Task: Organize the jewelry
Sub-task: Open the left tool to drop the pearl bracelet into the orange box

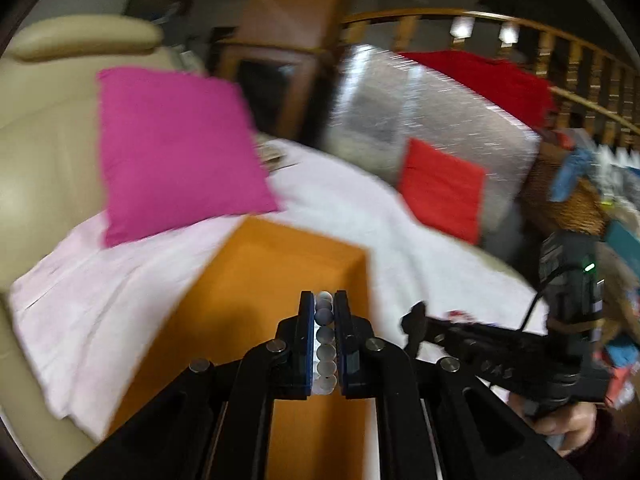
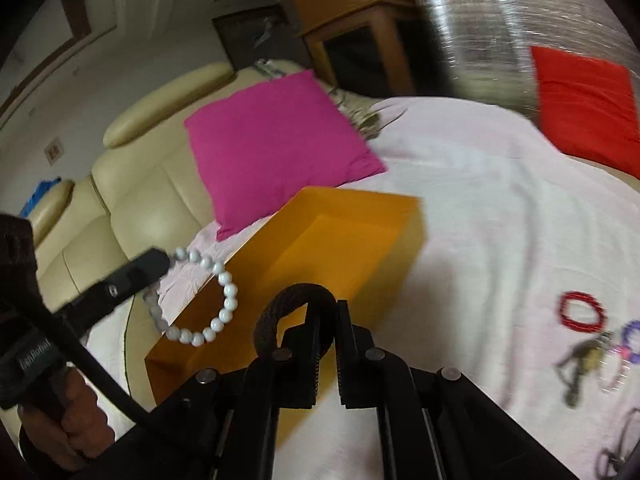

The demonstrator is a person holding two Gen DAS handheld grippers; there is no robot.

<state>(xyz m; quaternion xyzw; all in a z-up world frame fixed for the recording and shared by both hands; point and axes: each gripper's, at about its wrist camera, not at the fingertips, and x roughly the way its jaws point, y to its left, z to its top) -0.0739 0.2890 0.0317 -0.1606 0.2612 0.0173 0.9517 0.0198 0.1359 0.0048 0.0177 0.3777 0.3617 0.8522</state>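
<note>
1. Clamped between the fingers of the left gripper [image 1: 324, 316], a white bead bracelet [image 1: 325, 344] is seen as a single column of beads in the left wrist view.
2. From the right wrist view, the same bracelet [image 2: 208, 304] is shown as a full loop hanging from the left gripper [image 2: 162, 262] over the near left edge of an orange box [image 2: 360, 224].
3. A dark braided bracelet [image 2: 298, 294] is looped over one finger of the right gripper [image 2: 328, 320], whose jaws are held slightly apart.
4. The orange box [image 1: 280, 264] is set at 12 o'clock beyond both grippers on a white cloth [image 2: 480, 200].
5. A pink cushion [image 1: 176, 152] is propped at 11 o'clock beyond the box, and a red cushion [image 1: 440, 188] at 2 o'clock.
6. Only the right wrist view shows a red bracelet [image 2: 582, 312], a purple bracelet [image 2: 632, 338] and other blurred pieces at 3 o'clock on the cloth.
</note>
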